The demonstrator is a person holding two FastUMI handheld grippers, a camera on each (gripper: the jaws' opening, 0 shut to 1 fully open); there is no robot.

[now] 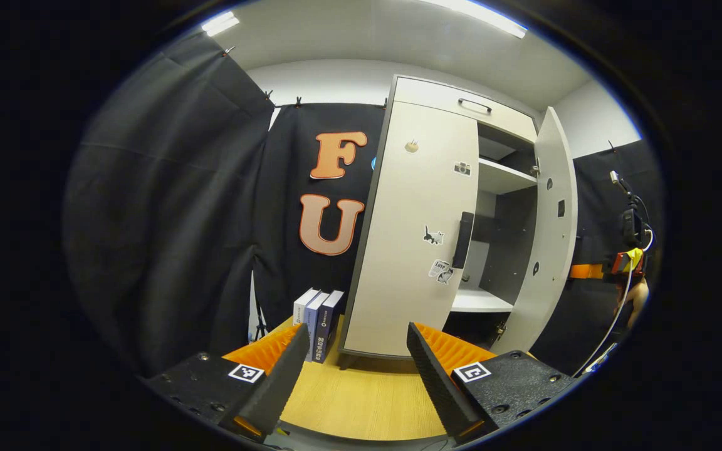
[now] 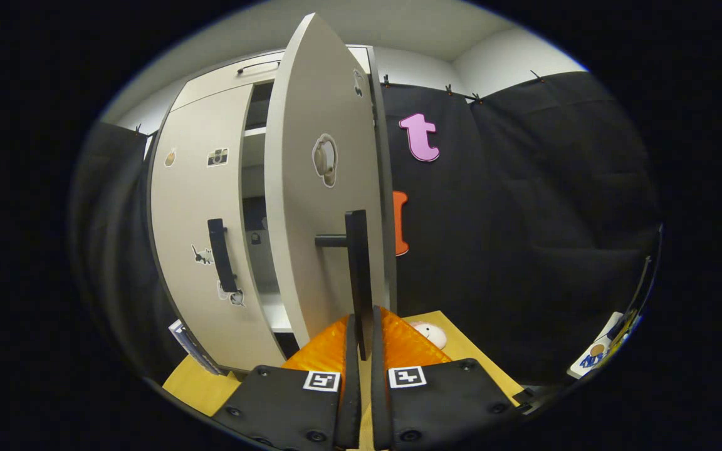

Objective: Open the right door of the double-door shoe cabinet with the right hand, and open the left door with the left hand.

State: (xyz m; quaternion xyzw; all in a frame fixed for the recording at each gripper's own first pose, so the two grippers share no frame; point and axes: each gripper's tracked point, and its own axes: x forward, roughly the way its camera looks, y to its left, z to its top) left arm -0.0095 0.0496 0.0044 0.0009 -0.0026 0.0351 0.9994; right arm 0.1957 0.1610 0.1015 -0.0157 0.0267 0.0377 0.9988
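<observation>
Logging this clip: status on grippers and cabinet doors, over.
Right gripper shut on right door handle, right door swung open. Left gripper open, short of left door, still closed. Nothing blocking.

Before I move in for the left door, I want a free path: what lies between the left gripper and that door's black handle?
In the left gripper view, just bare wooden tabletop lies between the open left gripper and the closed left door with its black handle.
</observation>
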